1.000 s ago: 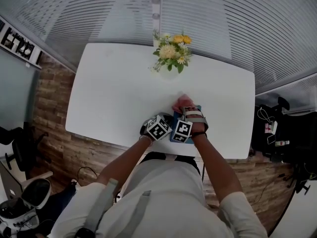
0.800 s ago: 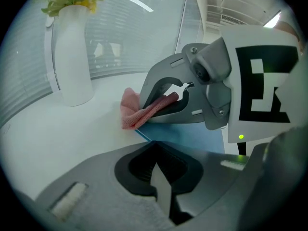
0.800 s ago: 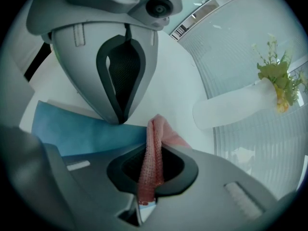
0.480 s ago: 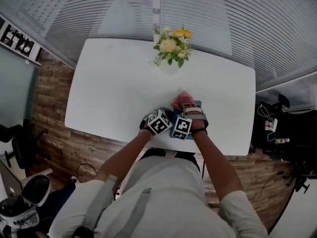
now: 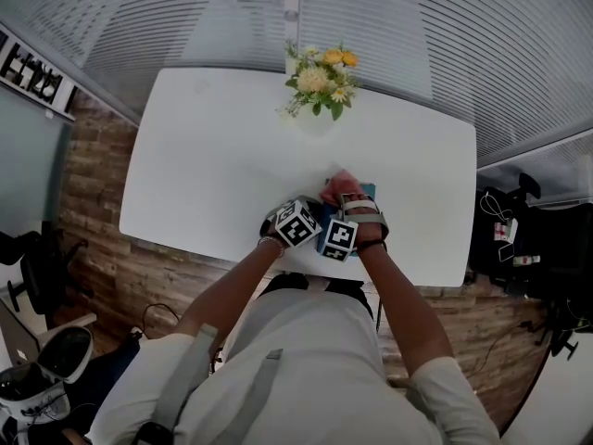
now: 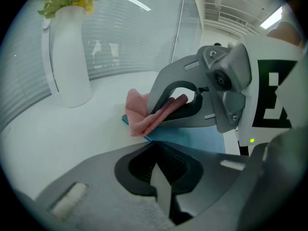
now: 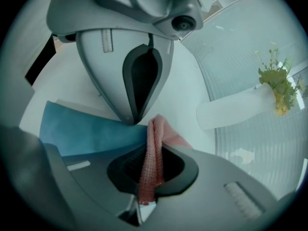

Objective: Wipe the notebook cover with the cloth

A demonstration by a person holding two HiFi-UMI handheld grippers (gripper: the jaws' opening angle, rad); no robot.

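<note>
Only the gripper views show it: right gripper pinches the cloth over the notebook, left gripper with fingers closed.

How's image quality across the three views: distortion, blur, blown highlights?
Head view: strong fisheye, the table edges bow, and its white top is nearly blown out. Left gripper view: dark round vignette, near foreground soft, cloth and notebook sharper, ceiling light flares. Right gripper view: same vignette, cloth weave crisp, vase overexposed and soft.
</note>
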